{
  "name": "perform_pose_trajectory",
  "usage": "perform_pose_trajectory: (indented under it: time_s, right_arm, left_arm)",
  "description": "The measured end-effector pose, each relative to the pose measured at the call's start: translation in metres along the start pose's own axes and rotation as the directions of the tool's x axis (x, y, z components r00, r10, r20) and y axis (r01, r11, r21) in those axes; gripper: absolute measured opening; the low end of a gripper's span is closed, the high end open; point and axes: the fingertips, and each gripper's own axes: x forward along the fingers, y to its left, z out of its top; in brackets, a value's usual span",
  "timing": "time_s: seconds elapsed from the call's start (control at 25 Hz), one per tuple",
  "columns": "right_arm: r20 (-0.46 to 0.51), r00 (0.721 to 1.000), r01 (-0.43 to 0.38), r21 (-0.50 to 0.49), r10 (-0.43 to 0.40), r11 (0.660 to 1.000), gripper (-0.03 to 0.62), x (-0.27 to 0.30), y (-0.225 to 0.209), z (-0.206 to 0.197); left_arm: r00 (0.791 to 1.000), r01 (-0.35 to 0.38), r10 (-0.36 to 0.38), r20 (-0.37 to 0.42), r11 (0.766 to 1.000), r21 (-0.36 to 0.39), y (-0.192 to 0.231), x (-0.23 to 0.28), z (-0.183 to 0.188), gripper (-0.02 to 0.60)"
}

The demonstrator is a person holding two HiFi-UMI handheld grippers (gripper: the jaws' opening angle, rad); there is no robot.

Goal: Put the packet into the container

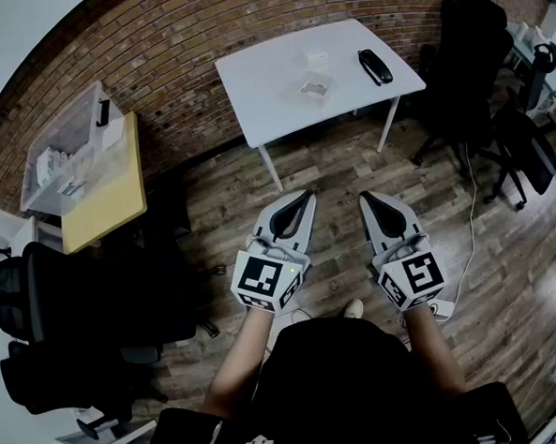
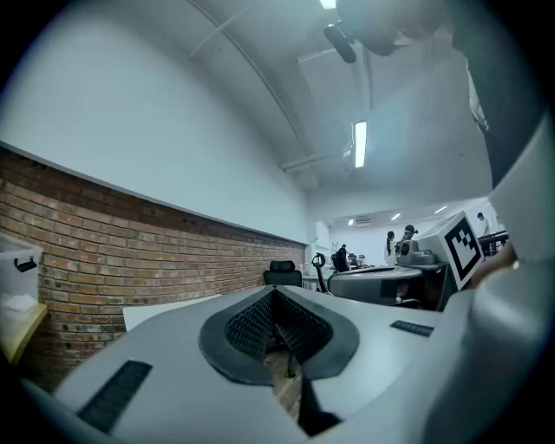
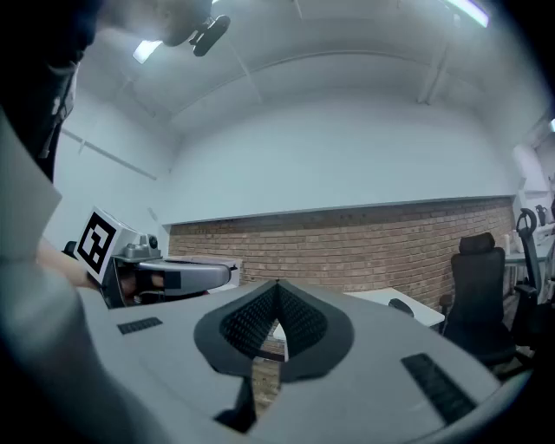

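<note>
A white table [image 1: 280, 99] stands ahead by the brick wall. On it sit a small clear container [image 1: 315, 86], a pale packet-like thing [image 1: 317, 56] just behind it, and a black object [image 1: 375, 66]. My left gripper [image 1: 309, 195] and right gripper [image 1: 362, 196] hang side by side over the wooden floor, short of the table's near edge. Both are shut with nothing between the jaws. In the left gripper view the left gripper's [image 2: 274, 291] tips meet, and in the right gripper view the right gripper's [image 3: 277, 284] do too. The table's corner [image 3: 408, 309] shows beyond the right jaws.
A yellow side table [image 1: 107, 194] at the left carries a large clear storage bin [image 1: 67, 149]. Black office chairs stand at the right [image 1: 480, 73] and at the left [image 1: 86, 303]. A white cable [image 1: 470, 214] trails on the floor to the right.
</note>
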Motion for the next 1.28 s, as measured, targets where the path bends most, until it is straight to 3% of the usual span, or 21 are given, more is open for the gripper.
perform_pose_trajectory:
  time_s: [0.72, 1.28]
  right_arm:
    - [-0.007, 1.000, 0.020, 0.039, -0.019, 0.999, 0.005, -0.008, -0.009, -0.004]
    - [-0.006, 1.000, -0.022, 0.049, 0.022, 0.999, 0.005, -0.024, -0.019, -0.007]
  left_arm:
    - [1.000, 0.000, 0.000, -0.024, 1.000, -0.006, -0.012, 0.001, -0.005, 0.005]
    - [0.999, -0.014, 0.014, -0.050, 1.000, 0.008, -0.035, 0.008, -0.008, 0.005]
